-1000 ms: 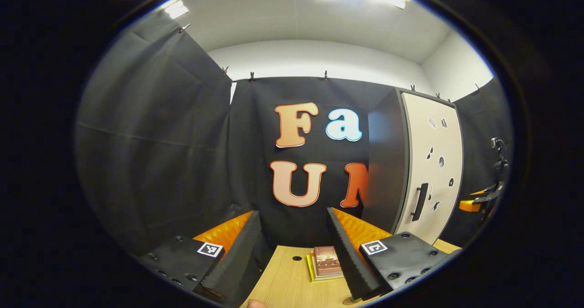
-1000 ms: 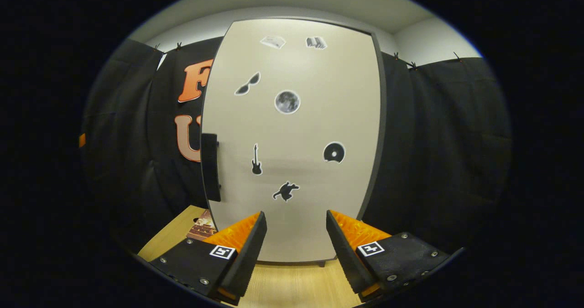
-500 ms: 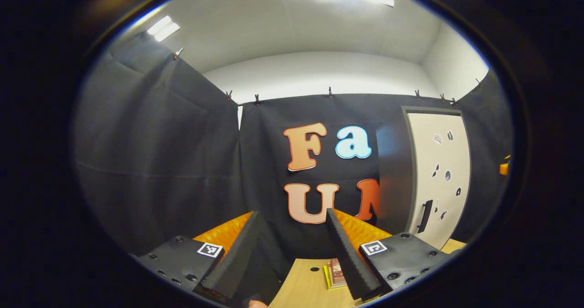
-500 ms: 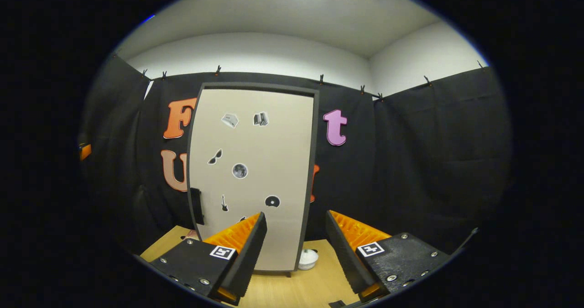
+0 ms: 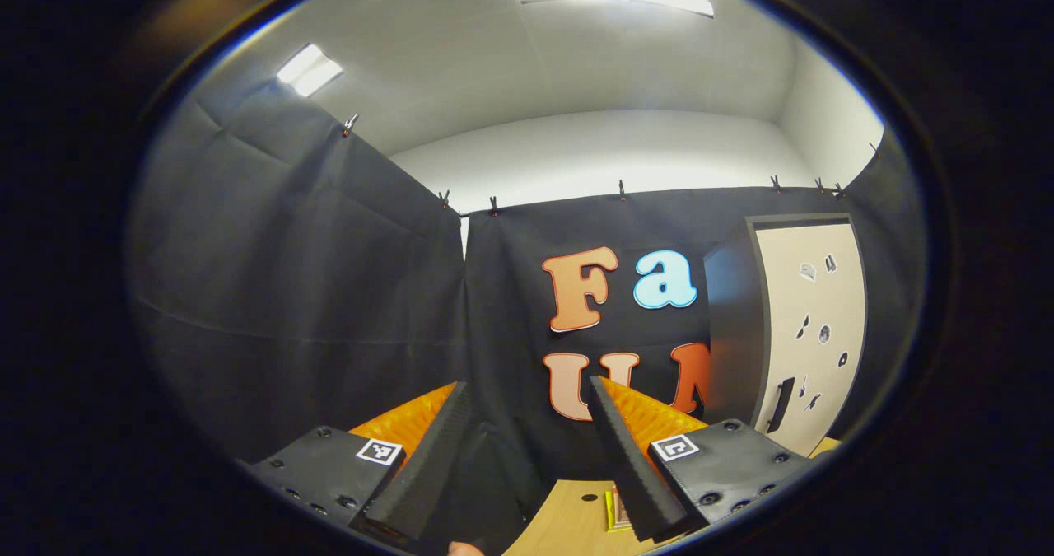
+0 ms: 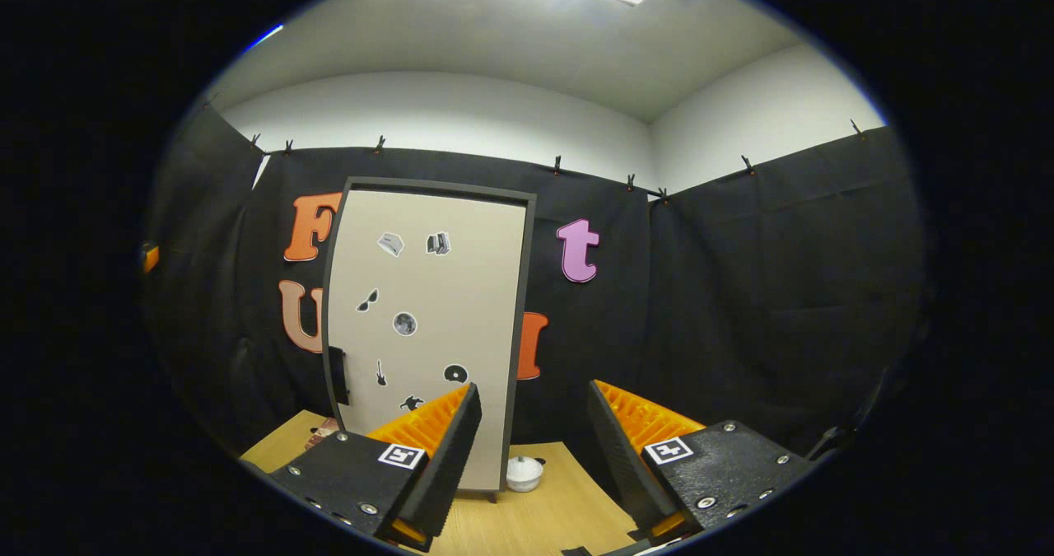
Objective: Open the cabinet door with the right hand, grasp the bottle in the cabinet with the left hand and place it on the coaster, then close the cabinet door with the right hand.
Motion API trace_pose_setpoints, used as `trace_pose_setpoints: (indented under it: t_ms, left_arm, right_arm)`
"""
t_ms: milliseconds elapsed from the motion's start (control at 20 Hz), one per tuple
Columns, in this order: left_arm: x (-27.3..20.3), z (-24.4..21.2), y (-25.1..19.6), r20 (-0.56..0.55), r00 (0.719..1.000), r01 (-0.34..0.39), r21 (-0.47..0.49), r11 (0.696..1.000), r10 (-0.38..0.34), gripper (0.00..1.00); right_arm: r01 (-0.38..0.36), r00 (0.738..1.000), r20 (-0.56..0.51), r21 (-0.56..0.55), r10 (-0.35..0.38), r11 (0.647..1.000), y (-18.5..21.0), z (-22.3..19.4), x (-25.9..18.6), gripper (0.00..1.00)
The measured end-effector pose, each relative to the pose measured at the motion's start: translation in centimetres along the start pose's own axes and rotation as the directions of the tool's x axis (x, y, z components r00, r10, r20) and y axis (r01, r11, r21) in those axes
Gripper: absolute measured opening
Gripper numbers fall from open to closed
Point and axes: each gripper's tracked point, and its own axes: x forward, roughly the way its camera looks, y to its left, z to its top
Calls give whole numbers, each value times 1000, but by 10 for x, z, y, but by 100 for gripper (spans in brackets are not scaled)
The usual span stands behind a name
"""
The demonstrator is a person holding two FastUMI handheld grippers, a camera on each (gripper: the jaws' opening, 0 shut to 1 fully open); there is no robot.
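Cabinet door (image 6: 424, 334) closed, beyond the right gripper (image 6: 527, 449); both grippers' jaws spread, empty.

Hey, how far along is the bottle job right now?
The beige cabinet door with its black handle stands shut. The left gripper and right gripper are open, holding nothing. Whether the bottle was moved, I cannot tell; if not, opening, moving and closing all remain.
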Motion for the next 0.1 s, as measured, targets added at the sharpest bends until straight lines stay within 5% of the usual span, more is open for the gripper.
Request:
trace_pose_setpoints:
  t_ms: [100]
  left_arm:
    - [-6,-6,-9,-22,1000,5,-7,1000,-5,94]
  right_arm:
    - [-5,1000,-3,-9,5,1000,-5,-6,2,82]
